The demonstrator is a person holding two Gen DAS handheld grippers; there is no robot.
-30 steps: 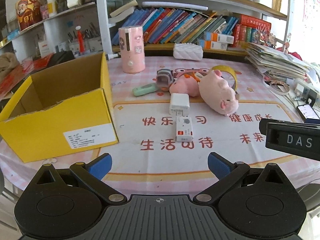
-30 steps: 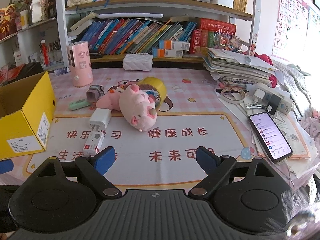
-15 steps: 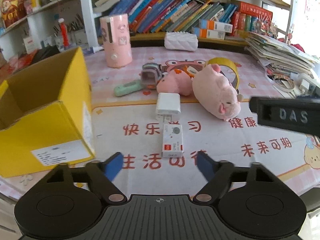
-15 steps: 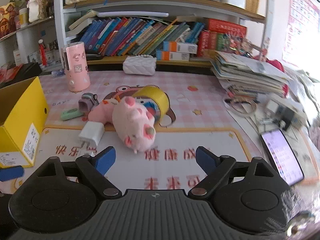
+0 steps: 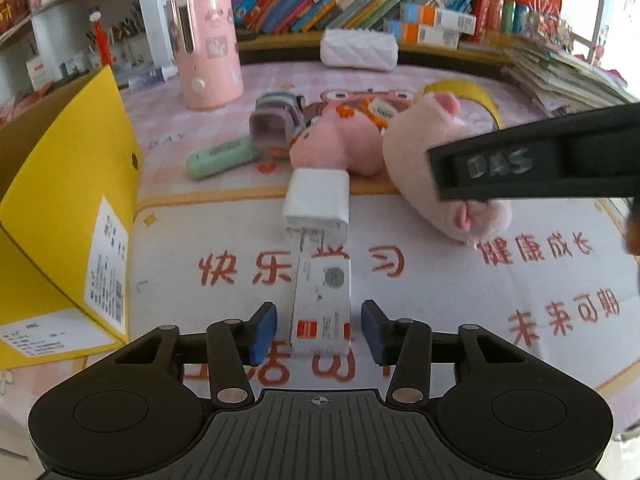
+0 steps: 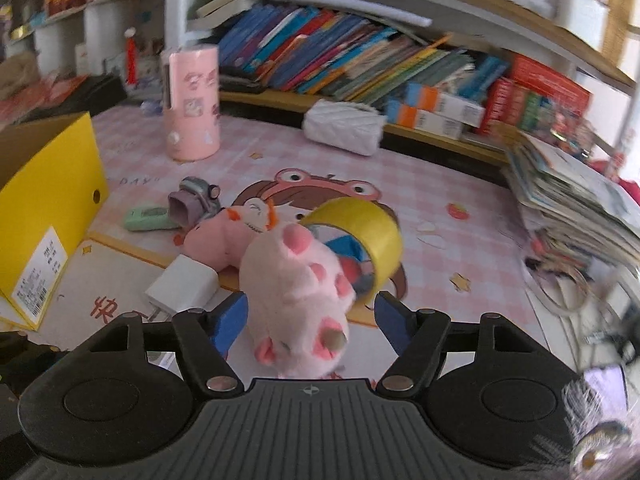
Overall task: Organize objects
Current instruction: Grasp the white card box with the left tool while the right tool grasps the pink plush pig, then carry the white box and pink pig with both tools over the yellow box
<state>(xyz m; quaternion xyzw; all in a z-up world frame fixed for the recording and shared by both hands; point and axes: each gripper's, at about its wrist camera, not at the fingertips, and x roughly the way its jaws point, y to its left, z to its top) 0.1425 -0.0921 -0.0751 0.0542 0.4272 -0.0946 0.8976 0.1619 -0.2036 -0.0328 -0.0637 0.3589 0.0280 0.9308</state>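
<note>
My left gripper (image 5: 319, 332) is open with its blue pads either side of a small white box with a red label (image 5: 321, 307), gaps showing on both sides. A white charger (image 5: 316, 202) lies just beyond it. My right gripper (image 6: 310, 320) is open around a pink plush pig (image 6: 298, 298); the pads stand beside it. The pig also shows in the left wrist view (image 5: 424, 168), partly behind the right gripper's body (image 5: 540, 162). A yellow tape roll (image 6: 360, 226) leans behind the pig. An open yellow cardboard box (image 5: 60, 208) stands at the left.
A second pink plush (image 5: 340, 142), a small grey toy camera (image 5: 276, 120), a mint green remote (image 5: 220, 156) and a pink cylinder (image 5: 208, 46) lie further back. A white pouch (image 6: 344, 126), bookshelves and a paper stack (image 6: 580, 196) line the far and right edges.
Both grippers moved forward and down. The left now straddles the small white box with narrower jaws; the right now straddles the plush pig.
</note>
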